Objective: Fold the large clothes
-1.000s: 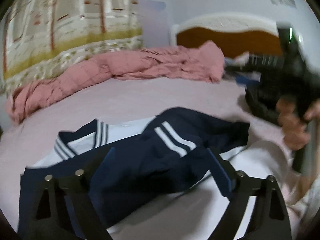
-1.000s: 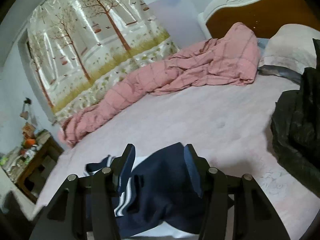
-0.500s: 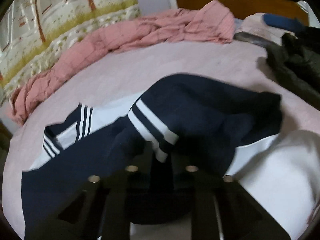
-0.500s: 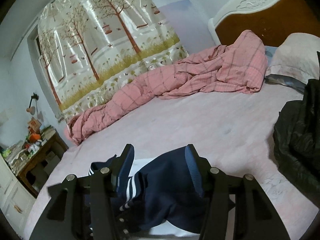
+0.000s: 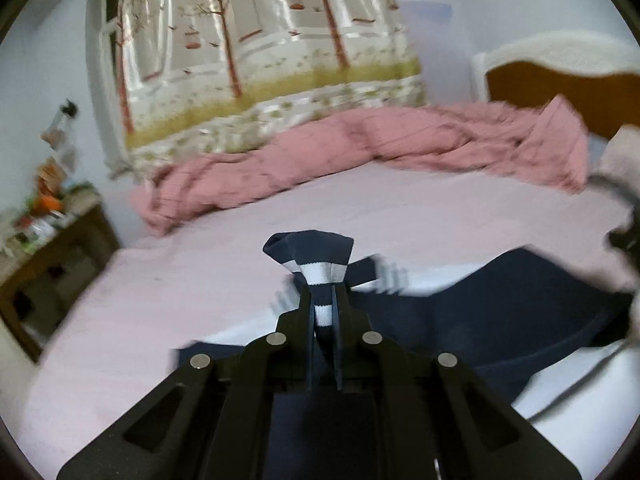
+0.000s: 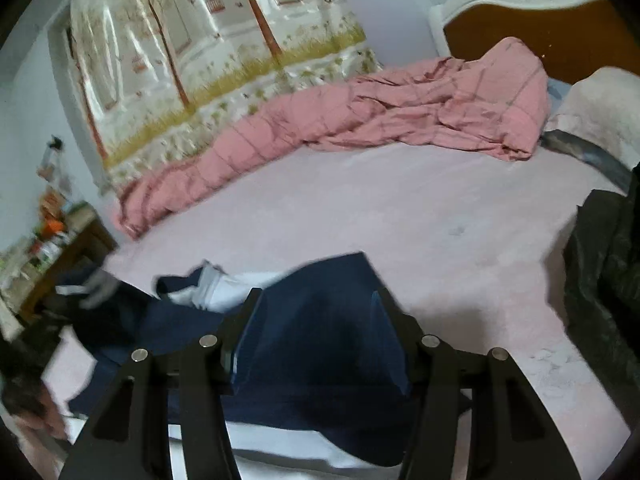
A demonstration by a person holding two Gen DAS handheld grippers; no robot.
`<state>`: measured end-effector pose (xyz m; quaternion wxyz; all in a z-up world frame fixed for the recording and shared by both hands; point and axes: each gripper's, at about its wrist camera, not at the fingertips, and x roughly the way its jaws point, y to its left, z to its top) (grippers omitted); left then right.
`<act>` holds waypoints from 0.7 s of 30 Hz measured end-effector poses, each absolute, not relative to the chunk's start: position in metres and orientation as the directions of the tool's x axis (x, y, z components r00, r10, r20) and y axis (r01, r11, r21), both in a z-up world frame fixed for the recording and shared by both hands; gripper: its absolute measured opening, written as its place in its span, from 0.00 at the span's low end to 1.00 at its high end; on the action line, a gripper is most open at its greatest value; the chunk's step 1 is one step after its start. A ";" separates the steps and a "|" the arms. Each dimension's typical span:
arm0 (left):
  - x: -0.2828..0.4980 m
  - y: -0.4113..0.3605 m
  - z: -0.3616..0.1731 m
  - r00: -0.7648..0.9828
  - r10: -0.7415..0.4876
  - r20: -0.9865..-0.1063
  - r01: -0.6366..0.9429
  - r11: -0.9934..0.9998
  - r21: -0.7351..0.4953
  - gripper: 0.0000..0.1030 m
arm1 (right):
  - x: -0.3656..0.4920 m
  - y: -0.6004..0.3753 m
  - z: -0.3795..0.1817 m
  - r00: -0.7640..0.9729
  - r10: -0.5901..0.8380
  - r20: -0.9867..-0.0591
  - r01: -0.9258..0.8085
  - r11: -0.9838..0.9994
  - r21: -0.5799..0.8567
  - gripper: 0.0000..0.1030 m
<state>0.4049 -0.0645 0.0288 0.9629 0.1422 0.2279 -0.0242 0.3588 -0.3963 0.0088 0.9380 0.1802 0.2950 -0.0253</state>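
A navy sailor-style garment [image 6: 320, 344] with white panels and white stripes lies crumpled on the pink bed sheet [image 6: 400, 208]. My left gripper [image 5: 324, 292] is shut on its navy cuff [image 5: 316, 256], and the white-striped end sticks out past the fingertips, raised off the bed. From there the cloth [image 5: 500, 300] trails down to the right. My right gripper [image 6: 316, 300] hovers open over the navy body of the garment, pads apart and cloth showing between them. Motion blur smears the left wrist view.
A rumpled pink quilt [image 6: 360, 120] runs along the far side of the bed to the white and brown headboard [image 6: 520, 32]. A black garment [image 6: 600, 272] is heaped at the right. A cluttered wooden nightstand [image 6: 60, 248] stands at the left, under a tree-print curtain [image 5: 260, 60].
My left gripper went from wide open over the garment to shut on the striped cuff, then lifted it and swung it left. My right gripper stayed open and shifted only slightly.
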 end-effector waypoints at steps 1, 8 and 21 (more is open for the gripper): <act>0.406 -0.054 0.026 0.895 0.057 -0.443 0.079 0.956 0.284 0.07 | 0.361 -0.397 0.006 0.814 0.056 -0.579 0.163 0.933 0.320 0.55; 0.417 0.014 0.003 0.860 0.232 -0.455 -0.089 0.946 0.313 0.07 | 0.367 -0.389 -0.001 0.748 0.177 -0.640 0.070 0.938 0.341 0.61; 0.422 0.059 -0.050 0.783 0.364 -0.505 -0.178 0.908 0.379 0.07 | 0.386 -0.286 -0.045 0.584 0.133 -0.801 -0.125 0.989 0.073 0.61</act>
